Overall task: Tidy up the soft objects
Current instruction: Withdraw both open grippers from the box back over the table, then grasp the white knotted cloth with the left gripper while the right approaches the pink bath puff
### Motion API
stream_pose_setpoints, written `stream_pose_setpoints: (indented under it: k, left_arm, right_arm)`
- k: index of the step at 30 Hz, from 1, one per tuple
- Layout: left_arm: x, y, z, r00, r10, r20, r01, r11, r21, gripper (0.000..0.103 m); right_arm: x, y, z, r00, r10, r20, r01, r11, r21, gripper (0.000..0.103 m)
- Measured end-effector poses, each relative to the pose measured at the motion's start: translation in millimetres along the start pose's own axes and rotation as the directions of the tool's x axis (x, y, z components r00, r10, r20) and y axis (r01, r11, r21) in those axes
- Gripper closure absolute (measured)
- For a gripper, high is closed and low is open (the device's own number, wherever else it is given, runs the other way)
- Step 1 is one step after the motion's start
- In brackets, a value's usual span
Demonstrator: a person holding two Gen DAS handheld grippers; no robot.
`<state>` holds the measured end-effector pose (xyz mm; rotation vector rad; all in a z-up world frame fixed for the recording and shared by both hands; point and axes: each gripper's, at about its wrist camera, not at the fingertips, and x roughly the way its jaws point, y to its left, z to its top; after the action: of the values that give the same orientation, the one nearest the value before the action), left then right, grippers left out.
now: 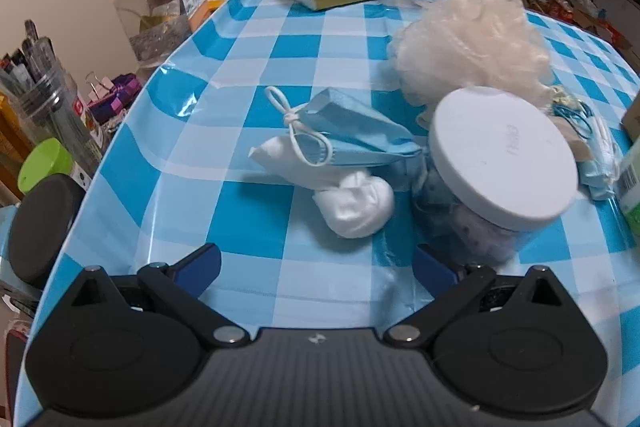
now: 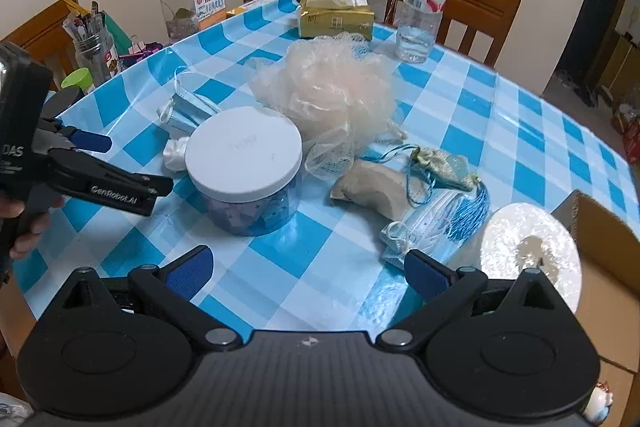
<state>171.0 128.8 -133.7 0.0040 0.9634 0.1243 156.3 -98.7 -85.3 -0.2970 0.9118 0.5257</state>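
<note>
Your desk (image 2: 460, 115) in blue check carries everything. The cream mesh pouf (image 2: 332, 87) sits behind the white-lidded jar (image 2: 244, 163), touching it. A blue mask (image 1: 352, 135) lies over a white balled cloth (image 1: 356, 203) left of the jar. Your left gripper (image 1: 316, 263) and right gripper (image 2: 308, 267) are both spread wide, empty.
</note>
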Motion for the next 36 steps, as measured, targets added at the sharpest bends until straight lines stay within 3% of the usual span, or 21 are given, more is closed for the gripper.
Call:
stream_pose_setpoints:
  k: [6, 14, 21, 23, 27, 29, 31, 36]
  left_arm:
    - [9.6, 5.4, 8.3, 1.0, -0.014, 0.01, 0.014, 1.0, -0.02, 0.002]
    - [10.9, 16.6, 10.6, 0.995, 0.101, 0.01, -0.101, 0.995, 0.015, 0.002]
    - [4.7, 11.5, 13.9, 0.998, 0.022, 0.055, -0.024, 0.999, 0.031, 0.003]
    - [6.5, 6.1, 16.2, 0.998, -0.009, 0.064, 0.006, 0.999, 0.046, 0.007]
    - [11.0, -0.6, 18.2, 0.997, -0.055, 0.059, 0.051, 0.996, 0.072, 0.03]
    - [13.7, -1.3, 18.2, 0.996, -0.074, 0.051, 0.07, 0.995, 0.07, 0.043]
    - [15.6, -0.3, 17.8, 0.994, -0.104, 0.037, 0.101, 0.993, 0.063, 0.066]
    - [6.7, 3.2, 12.6, 0.992, -0.119, 0.033, 0.116, 0.991, 0.071, 0.067]
  right_arm:
    - [7.5, -1.2, -0.3, 1.0, 0.0, -0.02, 0.001, 1.0, 0.008, 0.0]
    - [13.1, -0.6, 3.6, 1.0, -0.001, -0.027, 0.002, 1.0, 0.021, 0.0]
    - [16.8, 0.0, 5.9, 1.0, -0.001, -0.028, 0.001, 1.0, 0.022, 0.0]
    - [18.4, -0.1, 6.8, 1.0, -0.003, -0.031, 0.004, 1.0, 0.021, 0.0]
    - [19.6, -0.1, 7.0, 0.999, -0.005, -0.036, 0.005, 1.0, 0.017, 0.0]
    - [19.8, -0.3, 6.8, 0.999, -0.005, -0.037, 0.005, 1.0, 0.018, 0.0]
    - [20.5, -0.7, 6.7, 0.999, -0.005, -0.039, 0.006, 1.0, 0.02, 0.0]
    - [22.0, -1.7, 7.0, 0.999, -0.005, -0.04, 0.006, 1.0, 0.026, 0.0]
